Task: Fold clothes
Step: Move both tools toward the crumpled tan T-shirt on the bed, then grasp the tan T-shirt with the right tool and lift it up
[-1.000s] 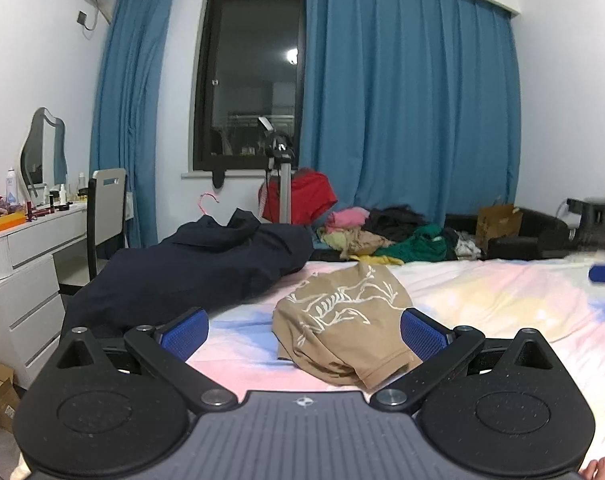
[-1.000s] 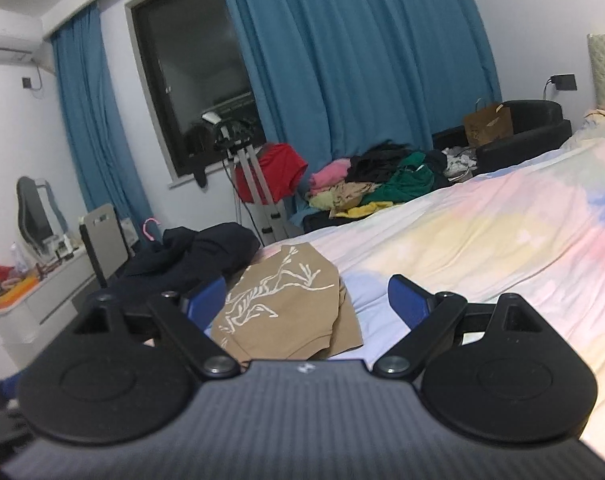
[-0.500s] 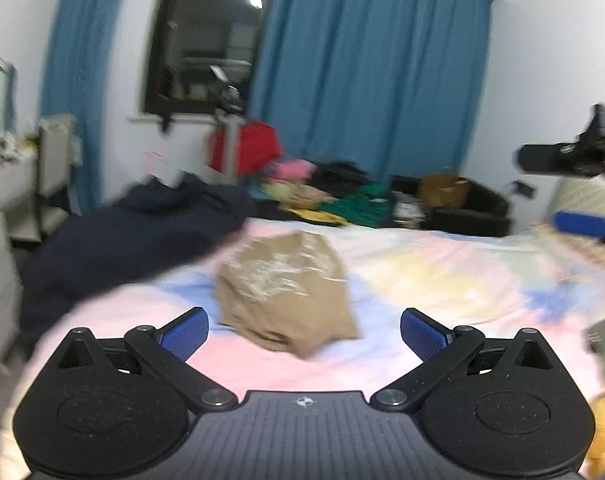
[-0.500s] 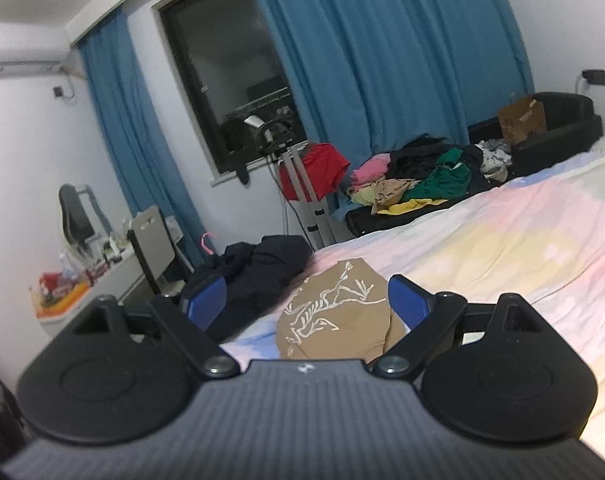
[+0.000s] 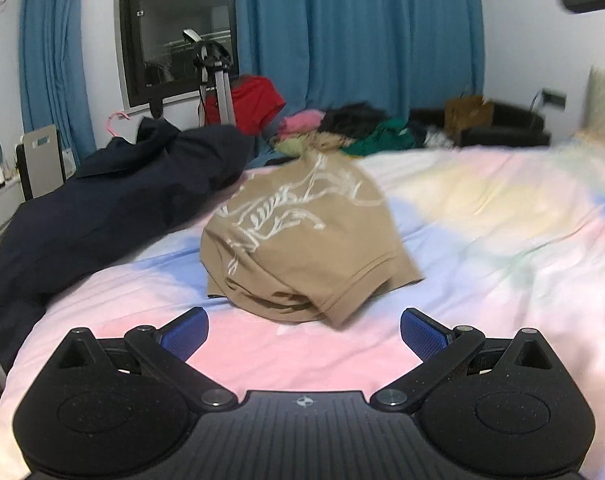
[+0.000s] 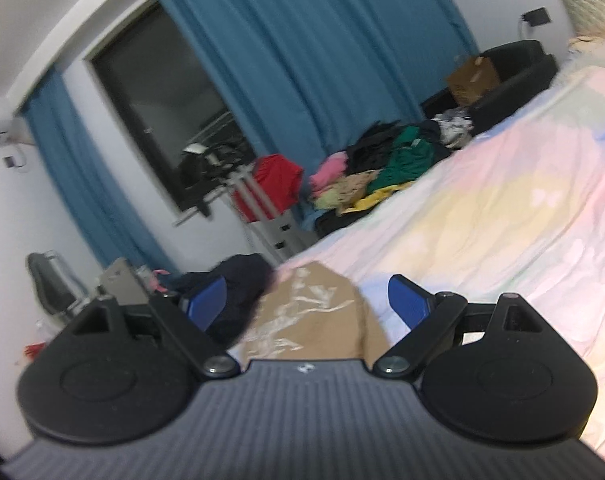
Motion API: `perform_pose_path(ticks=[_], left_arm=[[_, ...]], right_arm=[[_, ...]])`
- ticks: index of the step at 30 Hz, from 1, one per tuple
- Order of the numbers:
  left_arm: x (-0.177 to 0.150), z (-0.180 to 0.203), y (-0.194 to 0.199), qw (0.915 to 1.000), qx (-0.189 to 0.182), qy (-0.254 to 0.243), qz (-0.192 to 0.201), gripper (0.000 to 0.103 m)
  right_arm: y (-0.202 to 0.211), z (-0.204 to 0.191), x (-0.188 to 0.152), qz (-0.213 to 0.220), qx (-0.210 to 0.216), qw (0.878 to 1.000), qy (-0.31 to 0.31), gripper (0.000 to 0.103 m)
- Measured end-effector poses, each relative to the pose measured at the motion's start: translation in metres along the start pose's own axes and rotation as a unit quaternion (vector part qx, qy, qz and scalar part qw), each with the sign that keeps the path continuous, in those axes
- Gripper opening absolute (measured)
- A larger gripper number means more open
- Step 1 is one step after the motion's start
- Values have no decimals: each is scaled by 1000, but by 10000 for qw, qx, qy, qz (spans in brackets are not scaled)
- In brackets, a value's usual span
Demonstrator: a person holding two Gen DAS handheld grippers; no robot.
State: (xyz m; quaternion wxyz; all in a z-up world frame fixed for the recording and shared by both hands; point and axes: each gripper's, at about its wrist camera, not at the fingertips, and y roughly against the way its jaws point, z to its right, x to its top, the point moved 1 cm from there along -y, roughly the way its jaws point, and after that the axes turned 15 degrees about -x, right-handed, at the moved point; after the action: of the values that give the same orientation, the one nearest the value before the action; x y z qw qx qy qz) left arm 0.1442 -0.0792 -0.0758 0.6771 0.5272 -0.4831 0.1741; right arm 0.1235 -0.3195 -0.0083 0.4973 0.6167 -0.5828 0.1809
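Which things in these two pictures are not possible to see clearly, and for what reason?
- Tan shirt: in the right wrist view its near part is hidden behind the right gripper body, and its print is blurred.
- Dark jacket: its far side is hidden by its own folds in the left wrist view.
- Clothes pile: single garments blurred in the right wrist view.
- Dresser items: cut off by the left edge in the left wrist view.

both wrist views look low across the bed (image 5: 502, 248) toward the far curtained window (image 5: 174, 32). the right view is tilted and seems blurred; both share the tan shirt (image 5: 302, 236) nearby.
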Motion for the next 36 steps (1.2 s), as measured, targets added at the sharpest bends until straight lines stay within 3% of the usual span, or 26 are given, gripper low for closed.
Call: perform_pose_path(ticks=[6, 9, 13, 15, 19, 24, 30, 32, 36], left_arm=[[-13, 7, -87, 9940, 548, -846, -421, 103], [-17, 7, -120, 9911, 810, -896, -559, 103], [-16, -4, -140, 9846, 1488, -901, -184, 103], [-9, -19, -128, 9859, 1595, -478, 188, 103], [27, -58, -82, 9850, 1209, 645, 1052, 102], [60, -79, -48, 9790, 1087, 552, 1635, 103], [48, -90, -46, 9863, 861, 505, 1316, 103], [37, -91, -44, 9893, 777, 506, 1128, 103], [20, -97, -48, 9934, 615, 491, 830, 103]], right_arm=[[-56, 27, -36, -106, -508, 9977, 439, 90], [-82, 34, -49, -285, -693, 9960, 482, 90], [-111, 36, -61, -294, -900, 9938, 578, 90], [-126, 37, -67, -422, -1034, 9918, 614, 90], [-141, 40, -81, -622, -1034, 9906, 647, 90], [-147, 14, -93, -687, -877, 9875, 1113, 90], [-171, -36, -124, -1166, -589, 9678, 2150, 89], [-182, -44, -138, -1377, -700, 9567, 2469, 89], [-203, -45, -154, -1433, -859, 9465, 2759, 89]])
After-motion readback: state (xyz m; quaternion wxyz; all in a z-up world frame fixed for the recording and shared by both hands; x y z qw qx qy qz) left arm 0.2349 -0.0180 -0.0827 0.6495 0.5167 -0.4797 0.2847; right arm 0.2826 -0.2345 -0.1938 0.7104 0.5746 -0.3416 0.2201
